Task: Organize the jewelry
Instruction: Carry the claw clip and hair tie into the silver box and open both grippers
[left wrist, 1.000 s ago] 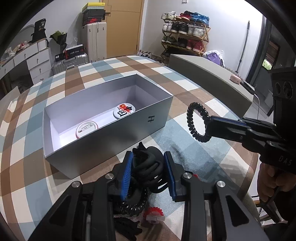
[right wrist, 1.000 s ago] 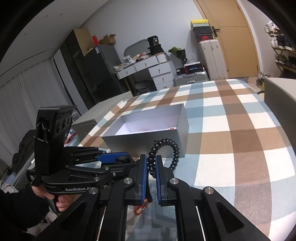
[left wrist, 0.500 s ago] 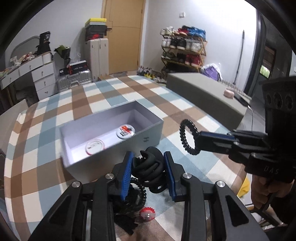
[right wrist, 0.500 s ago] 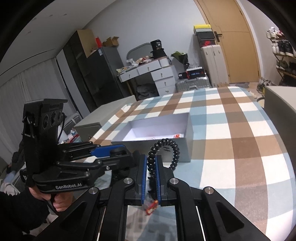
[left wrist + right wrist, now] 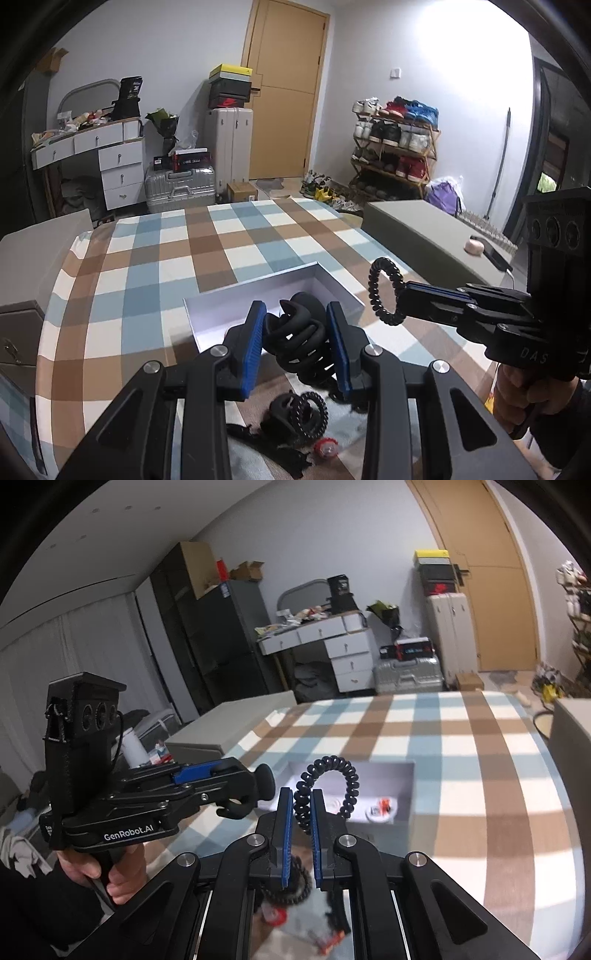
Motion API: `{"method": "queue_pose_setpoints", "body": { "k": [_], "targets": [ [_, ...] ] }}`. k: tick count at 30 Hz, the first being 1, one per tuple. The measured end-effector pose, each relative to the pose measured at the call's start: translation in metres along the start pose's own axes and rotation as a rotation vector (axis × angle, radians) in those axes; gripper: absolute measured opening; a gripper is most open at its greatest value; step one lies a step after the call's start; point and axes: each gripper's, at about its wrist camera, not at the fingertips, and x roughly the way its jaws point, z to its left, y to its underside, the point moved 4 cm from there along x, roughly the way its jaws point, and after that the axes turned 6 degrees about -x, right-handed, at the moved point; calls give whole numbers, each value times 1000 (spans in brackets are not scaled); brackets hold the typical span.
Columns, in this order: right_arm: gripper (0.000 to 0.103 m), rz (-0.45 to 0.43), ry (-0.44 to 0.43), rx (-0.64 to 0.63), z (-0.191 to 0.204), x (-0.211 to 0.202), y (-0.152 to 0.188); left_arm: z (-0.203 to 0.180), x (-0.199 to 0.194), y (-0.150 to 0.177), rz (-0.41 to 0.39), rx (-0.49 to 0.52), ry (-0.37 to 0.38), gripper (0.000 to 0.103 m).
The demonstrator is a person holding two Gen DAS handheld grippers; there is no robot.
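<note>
Both grippers have risen since the earlier frames, so the grey box point(image 5: 258, 295) now sits lower in each view and the far wall and door fill more of the picture. Under everything lies the checked cloth of the tabletop point(image 5: 155, 266), in blue, brown and white squares. On it stands the open grey box, white inside, with two round badges point(image 5: 380, 808) on its floor, seen from the right wrist view.

The left gripper point(image 5: 297, 343) is held above the near edge of the box, its blue-padded jaws clamped on a black claw hair clip point(image 5: 299, 339) that bulges between them. The right gripper point(image 5: 303, 812) has its jaws pressed together on one side of a black spiral hair tie point(image 5: 332, 775), whose loop stands up clear of the pads, in front of the box. A hand point(image 5: 99, 871) grips the handle of the left gripper, and another hand point(image 5: 524, 391) holds the right one.

Below the left gripper, on the cloth, lie more black hair things point(image 5: 295, 410), among them another spiral tie, and a small red-and-white piece point(image 5: 325, 448) just beside them.
</note>
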Motion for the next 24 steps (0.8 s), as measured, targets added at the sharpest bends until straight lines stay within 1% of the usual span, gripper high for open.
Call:
{"method": "queue_pose_setpoints", "body": {
  "k": [4,10,16,24],
  "targets": [
    [8,-8,-23,4,-3,13,-14,10,4,-10,-21,-18,-7,27],
    [8,17,-57,30,-13,39,-22,22,16,-16,-10,-42,-6,27],
    [8,59,-77,57,-25,63,-20,33,36,-16,26,-63,0,27],
    [8,116,-86,73,-36,92,-11,37,59,-13,84,-78,12,27]
  ]
}}
